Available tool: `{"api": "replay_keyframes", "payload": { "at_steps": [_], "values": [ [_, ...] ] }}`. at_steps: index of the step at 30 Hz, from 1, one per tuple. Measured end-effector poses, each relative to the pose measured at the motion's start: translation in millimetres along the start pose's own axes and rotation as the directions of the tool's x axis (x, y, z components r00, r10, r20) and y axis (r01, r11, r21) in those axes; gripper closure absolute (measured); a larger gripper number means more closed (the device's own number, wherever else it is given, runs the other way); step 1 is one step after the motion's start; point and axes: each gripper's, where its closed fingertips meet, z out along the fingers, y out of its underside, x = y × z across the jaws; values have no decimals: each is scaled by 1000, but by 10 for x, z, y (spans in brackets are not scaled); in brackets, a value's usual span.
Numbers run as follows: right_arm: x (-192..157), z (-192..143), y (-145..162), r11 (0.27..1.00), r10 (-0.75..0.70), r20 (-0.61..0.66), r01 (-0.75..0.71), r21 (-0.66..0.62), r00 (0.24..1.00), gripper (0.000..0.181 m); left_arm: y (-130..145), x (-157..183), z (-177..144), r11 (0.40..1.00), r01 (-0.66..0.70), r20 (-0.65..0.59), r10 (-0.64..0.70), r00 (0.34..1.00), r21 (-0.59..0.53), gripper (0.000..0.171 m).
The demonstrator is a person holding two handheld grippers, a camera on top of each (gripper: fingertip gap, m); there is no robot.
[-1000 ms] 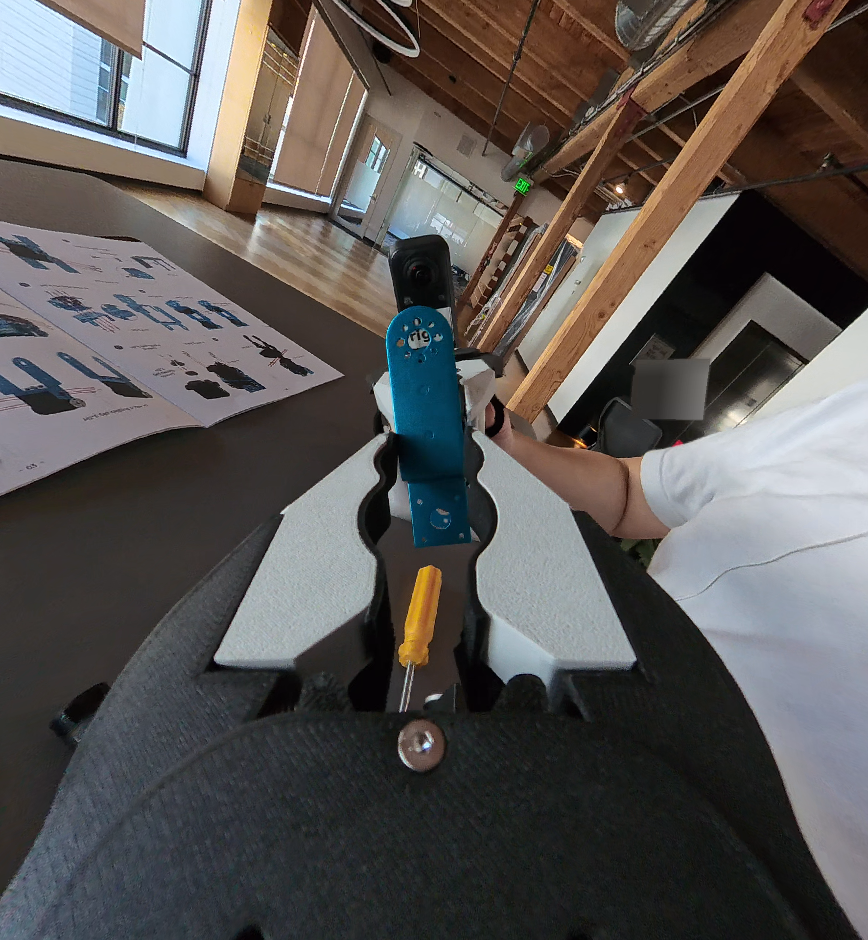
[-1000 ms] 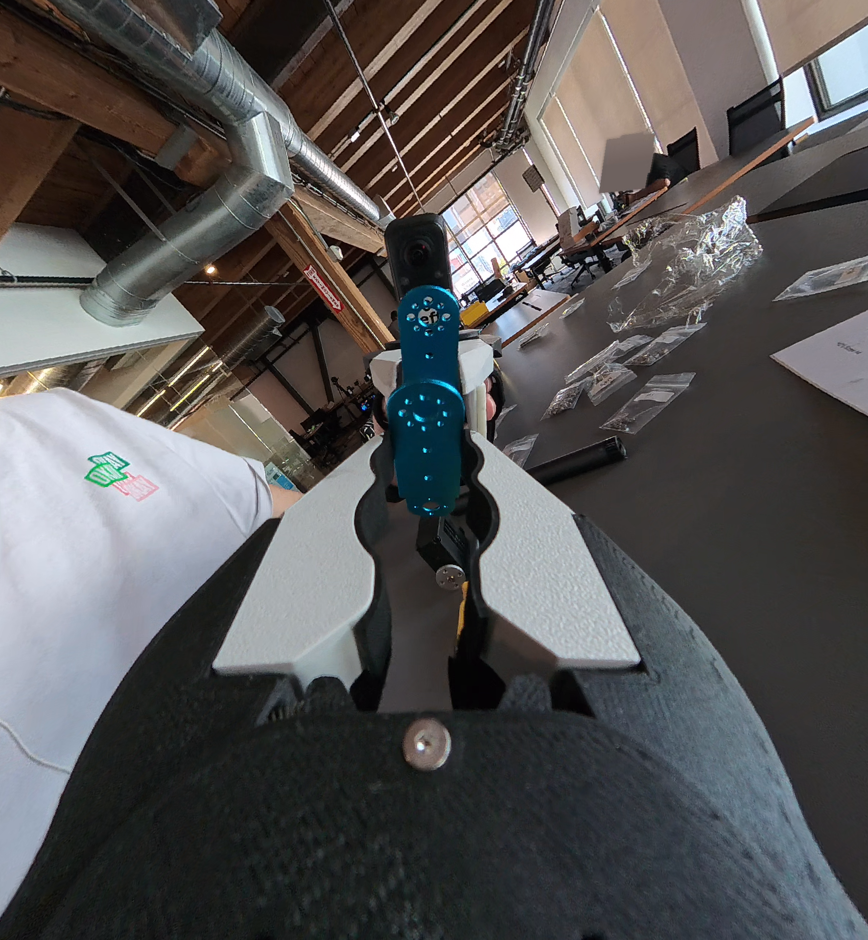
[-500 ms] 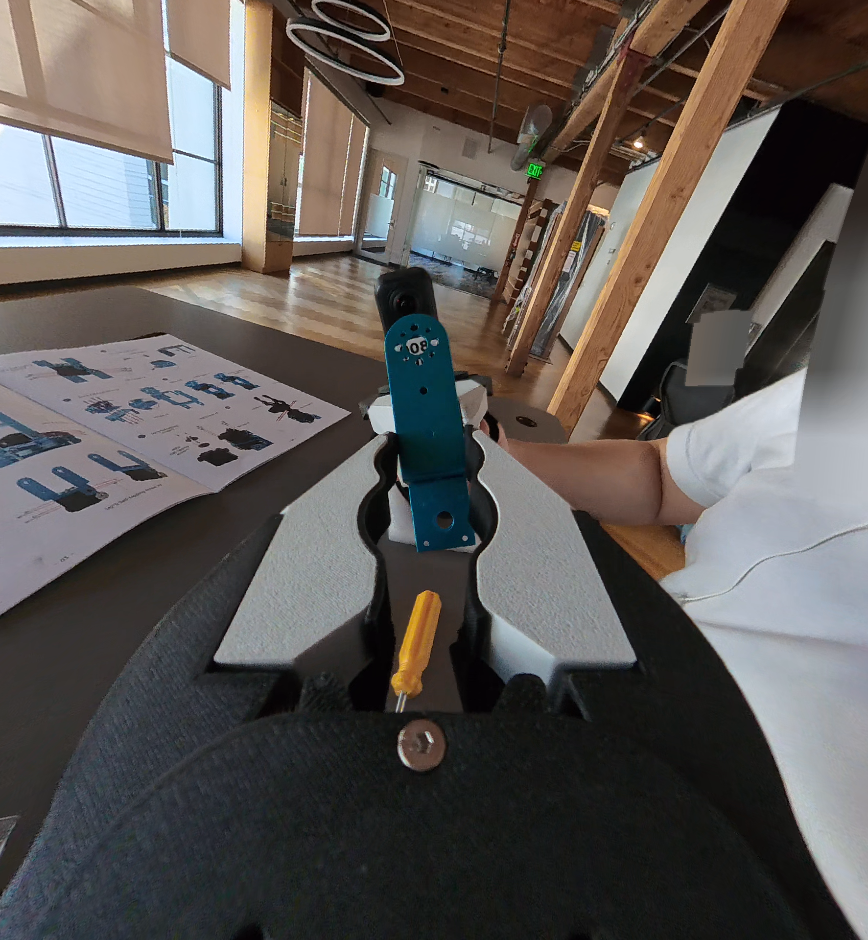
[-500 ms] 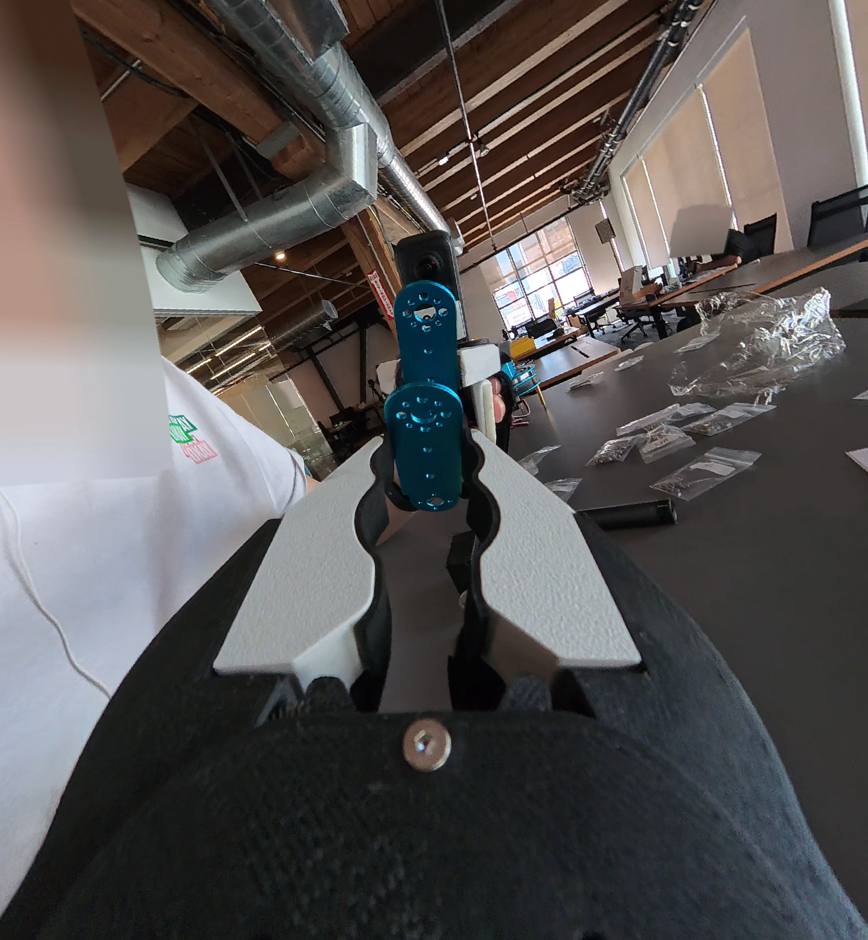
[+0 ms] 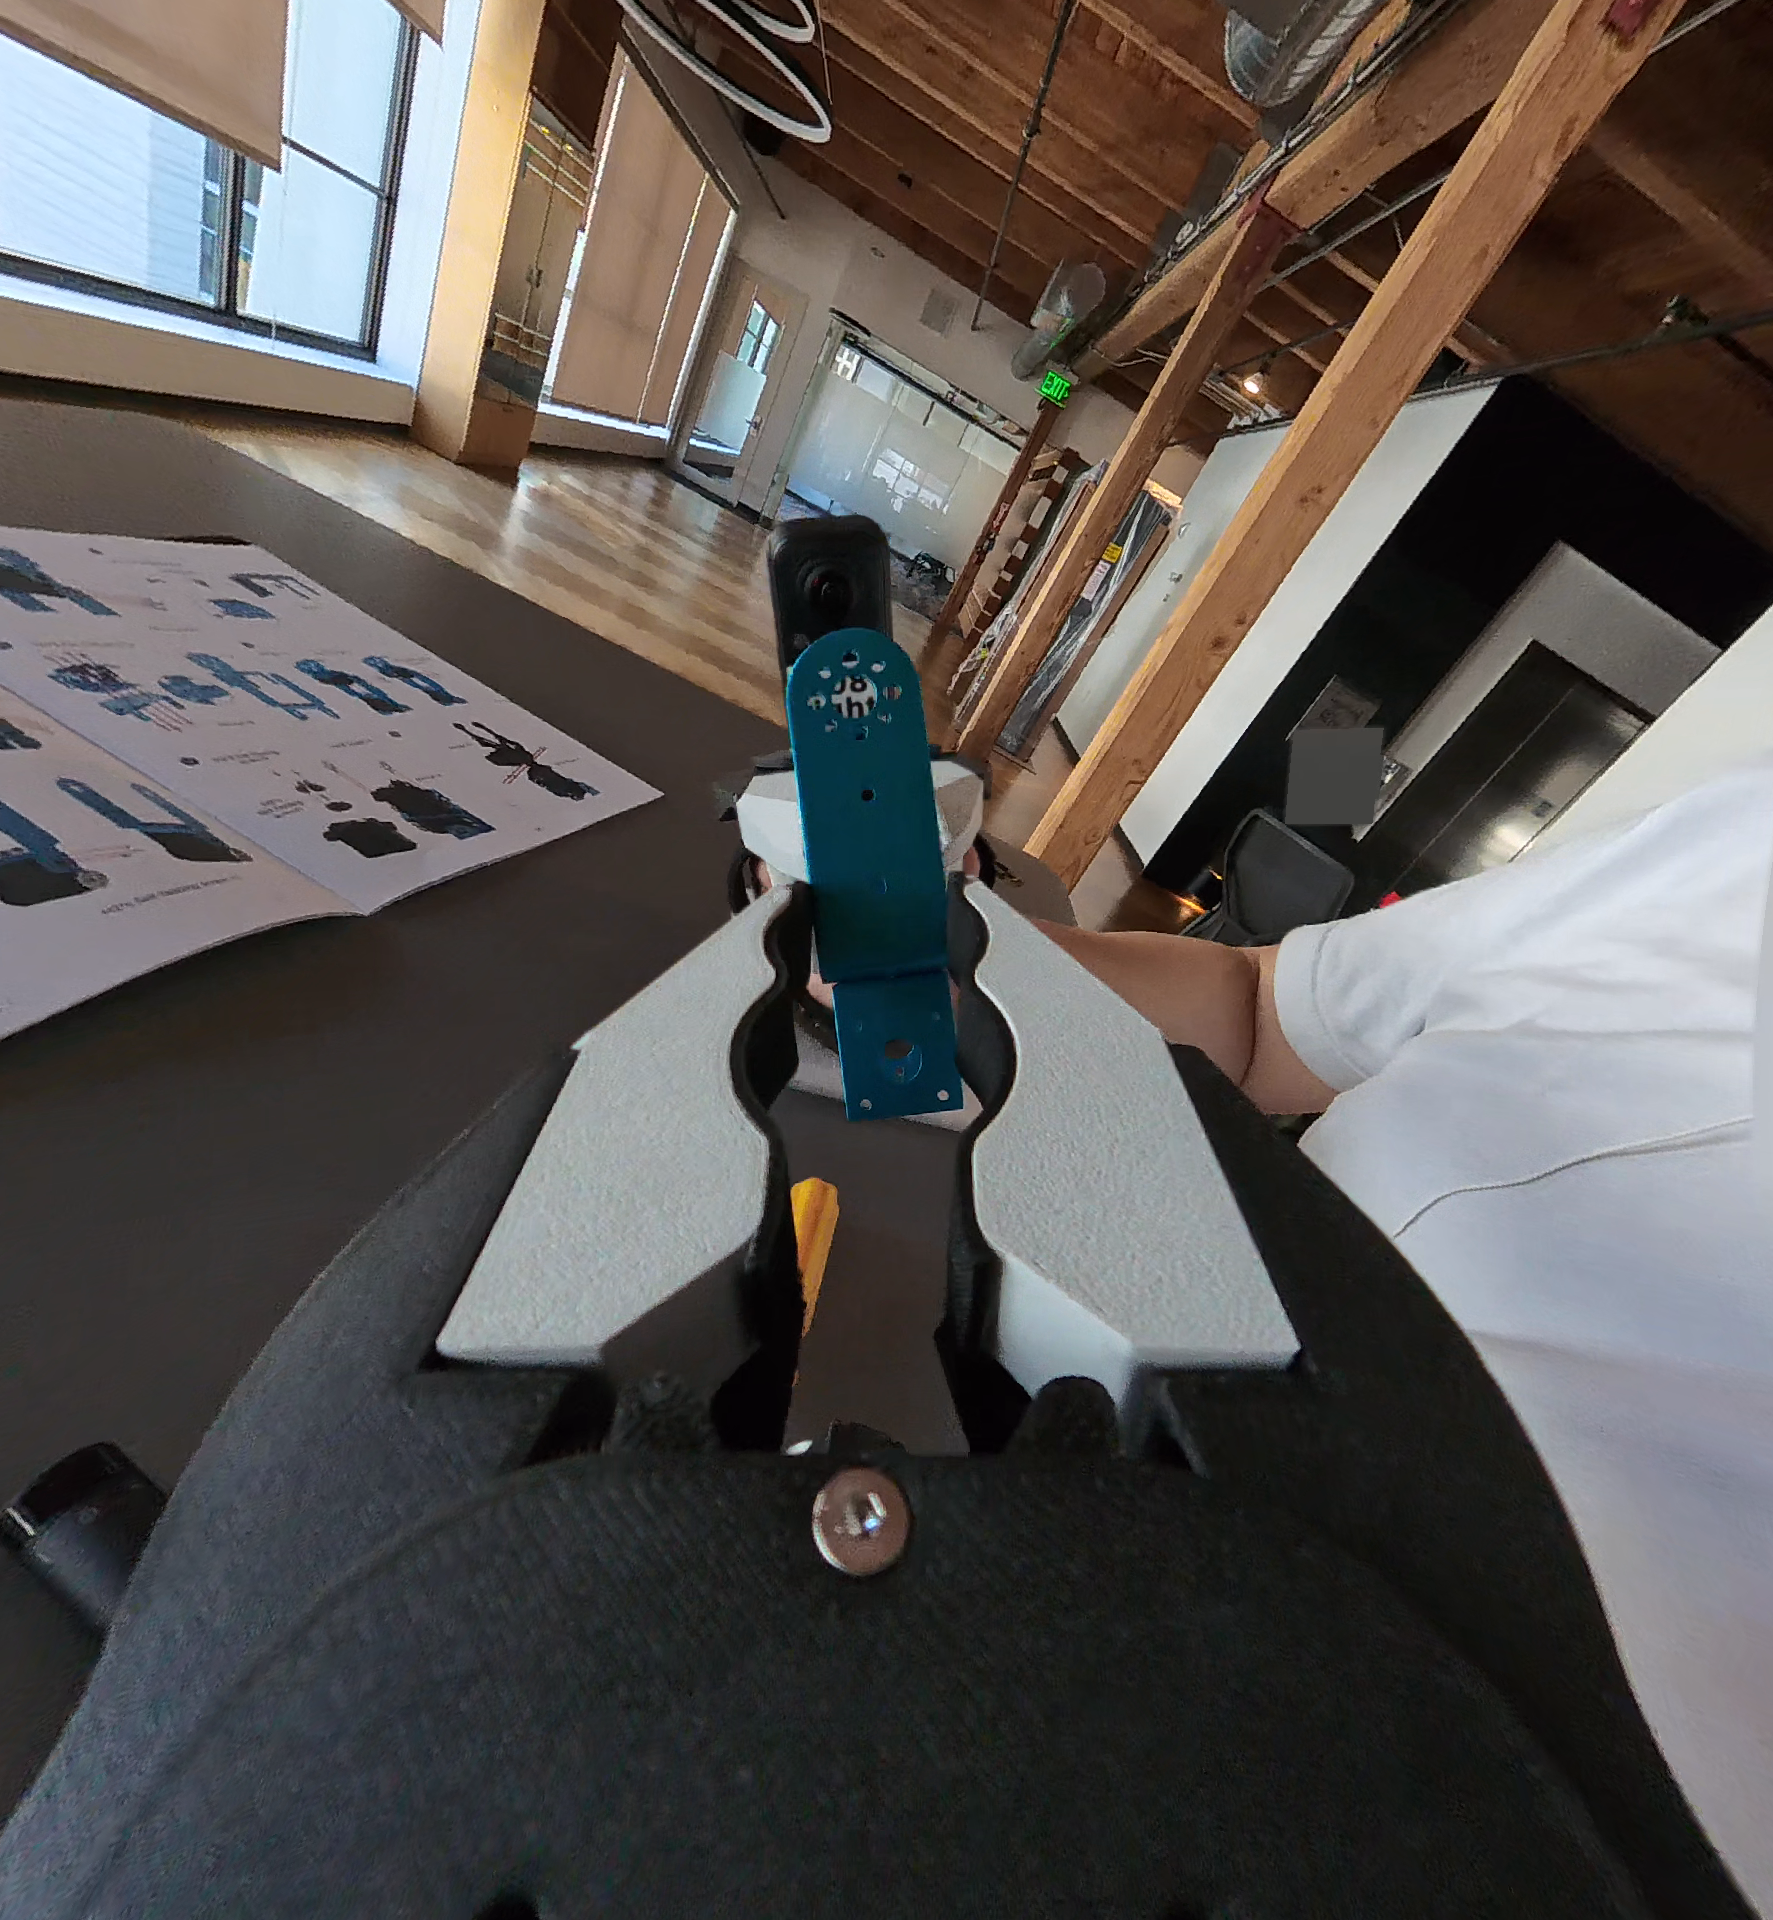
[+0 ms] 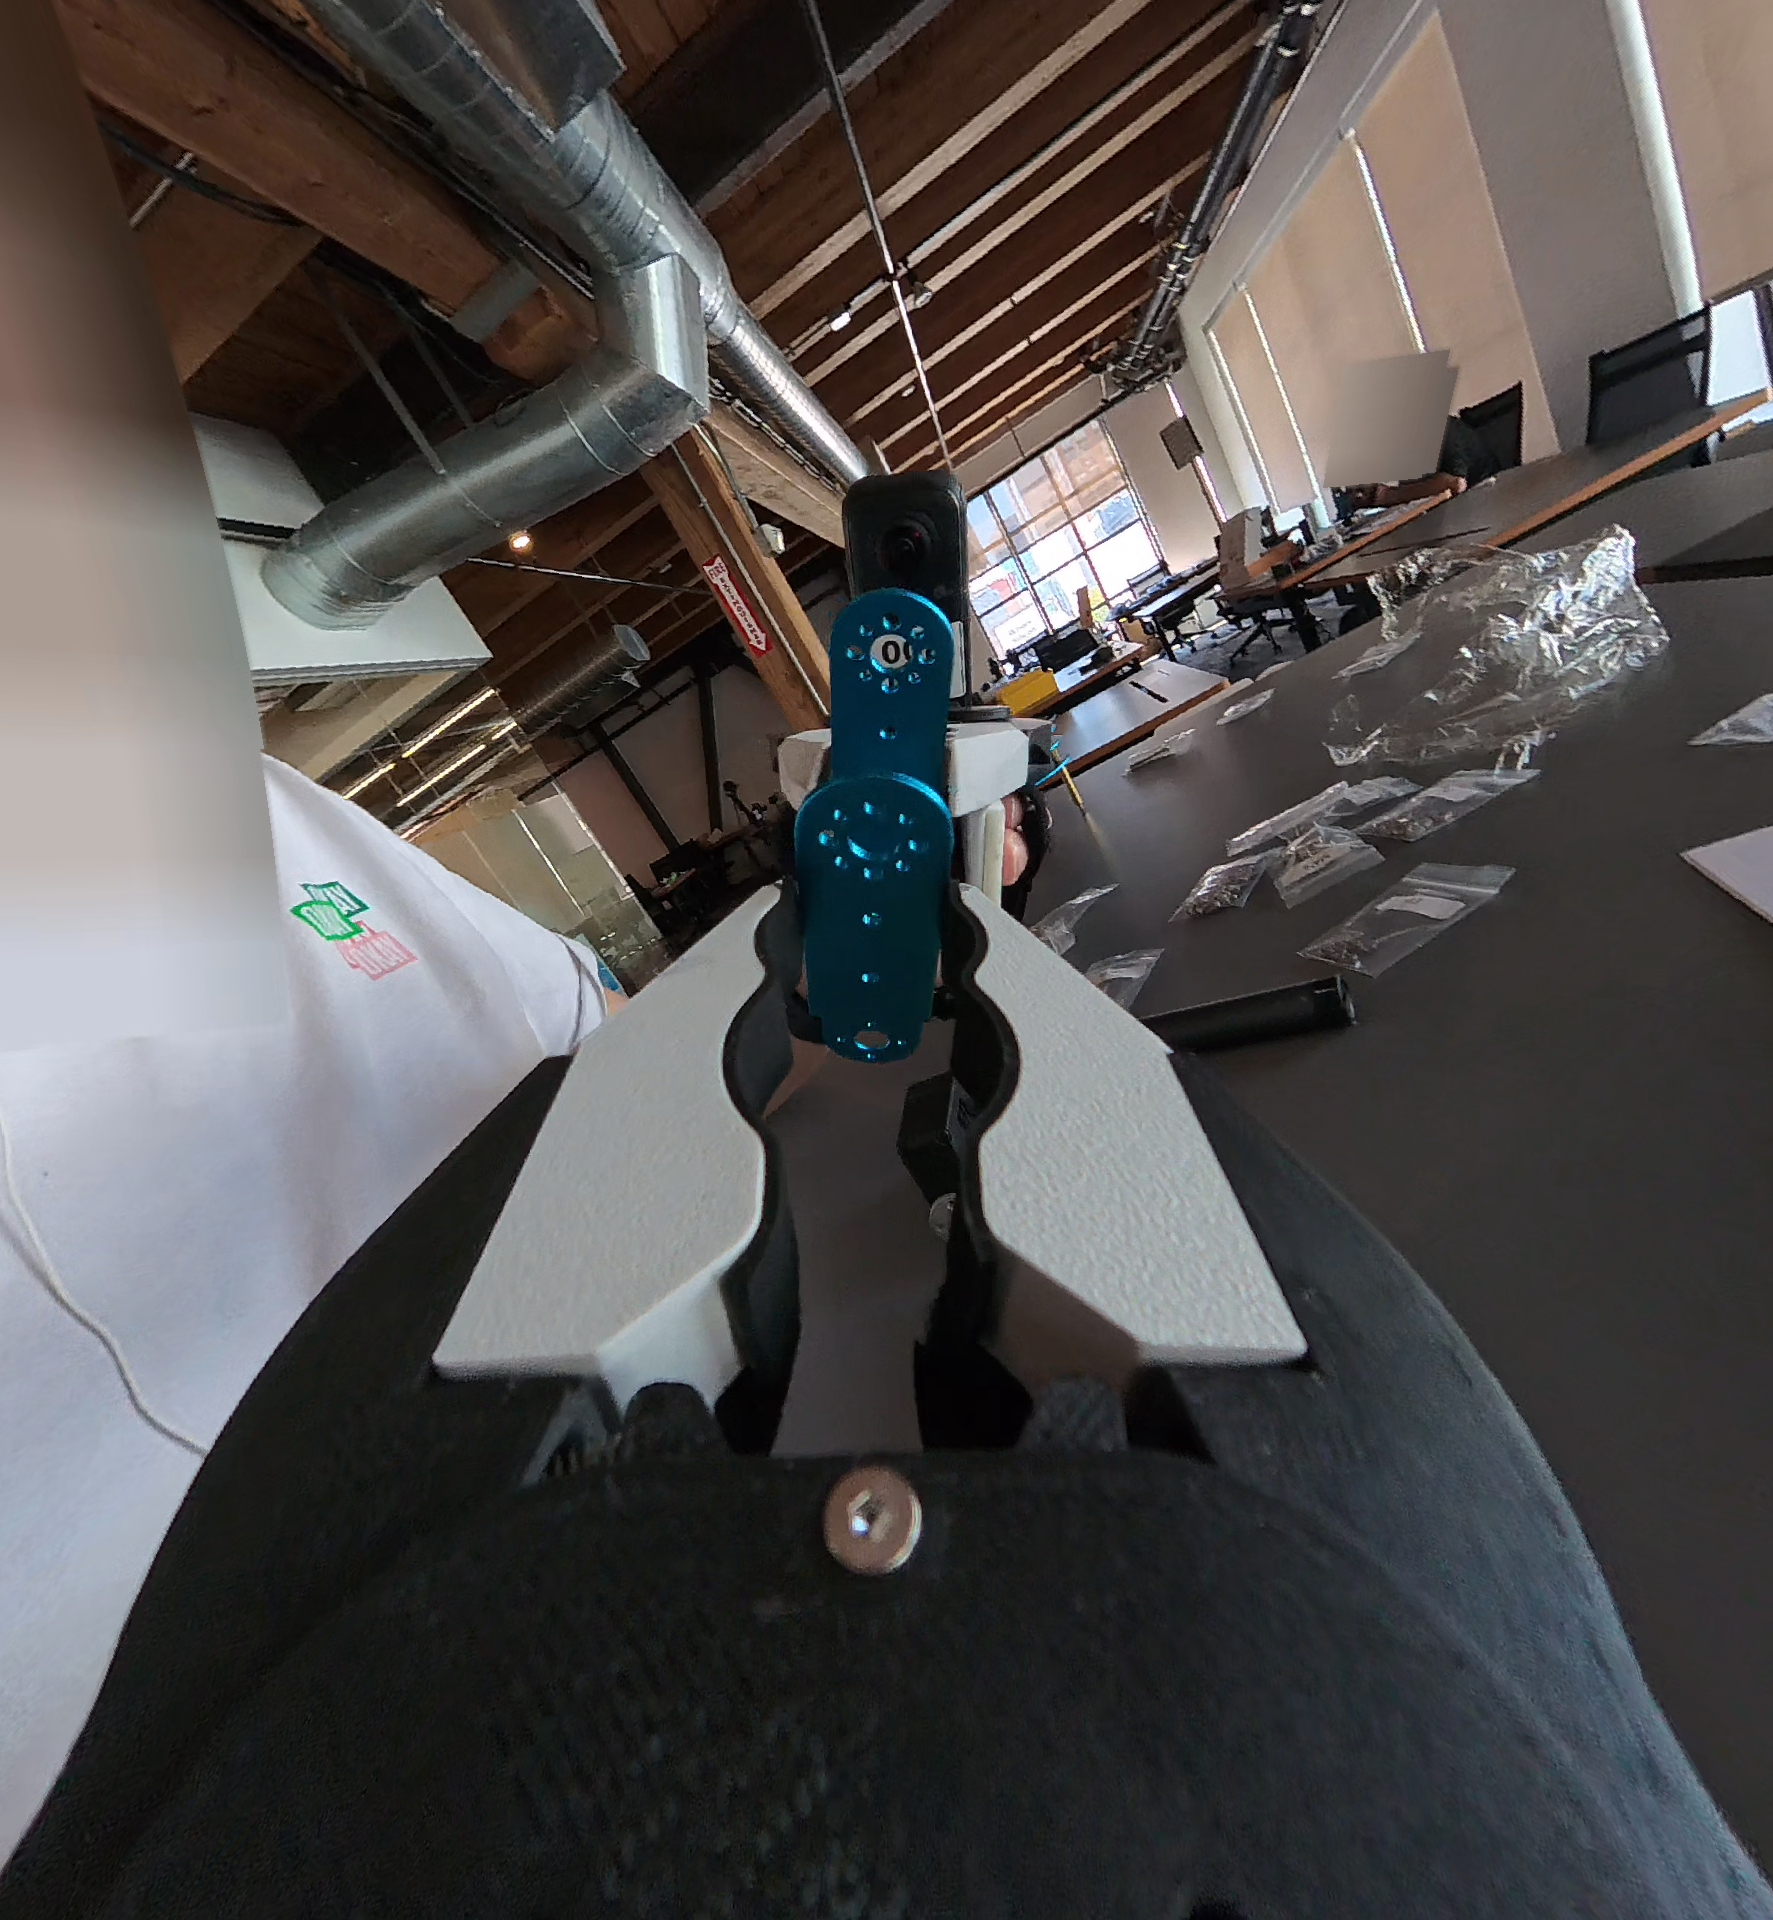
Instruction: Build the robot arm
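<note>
A blue metal U-shaped bracket (image 5: 866, 831) with hole patterns is held above the dark table (image 5: 290, 1143) between both grippers, which face each other. My left gripper (image 5: 871, 935) is shut on its bent lower end. My right gripper (image 6: 866, 935) is shut on the nearer rounded arm of the bracket (image 6: 869, 914). The opposite gripper's camera shows behind the bracket in each view, in the left wrist view (image 5: 828, 592) and in the right wrist view (image 6: 903, 540). A yellow screwdriver handle (image 5: 812, 1247) lies on the table below the left fingers, partly hidden. A small black part (image 6: 939, 1132) lies below the right fingers.
An open instruction booklet (image 5: 186, 748) lies on the table to the left. A black cylinder (image 6: 1256, 1013), several small clear bags of hardware (image 6: 1401, 914) and crumpled plastic (image 6: 1505, 644) lie to the right. A person in a white shirt (image 5: 1536, 1091) stands close beside the grippers. Both grippers' tips are close together, under 4 cm apart.
Both grippers stay shut on the bracket. The pair has tilted and shifted together above the table. The screwdriver now sits partly behind the left finger.
</note>
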Motion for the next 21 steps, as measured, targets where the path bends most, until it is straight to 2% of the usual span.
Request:
{"api": "replay_keyframes", "payload": {
  "at_steps": [7, 14, 17, 21],
  "values": [
    [102, -13, 16, 999, 32, -67, -33, -10, 997, 155, 88, -130, 7, 997, 69, 11, -69, 998, -25, 146],
    [126, -20, 22, 997, 79, -53, -79, 2, 995, 155, 162, -146, 26, 992, 106, 1, -106, 994, -64, 146],
    [157, -27, -16, 990, 133, -31, -132, 44, 991, 155, 148, -170, 35, 992, 116, 26, -115, 993, -48, 146],
    [215, -14, -7, 983, 180, -37, -177, 54, 983, 150, 99, -227, 19, 979, 204, 21, -204, 979, 18, 147]
  ]
}}
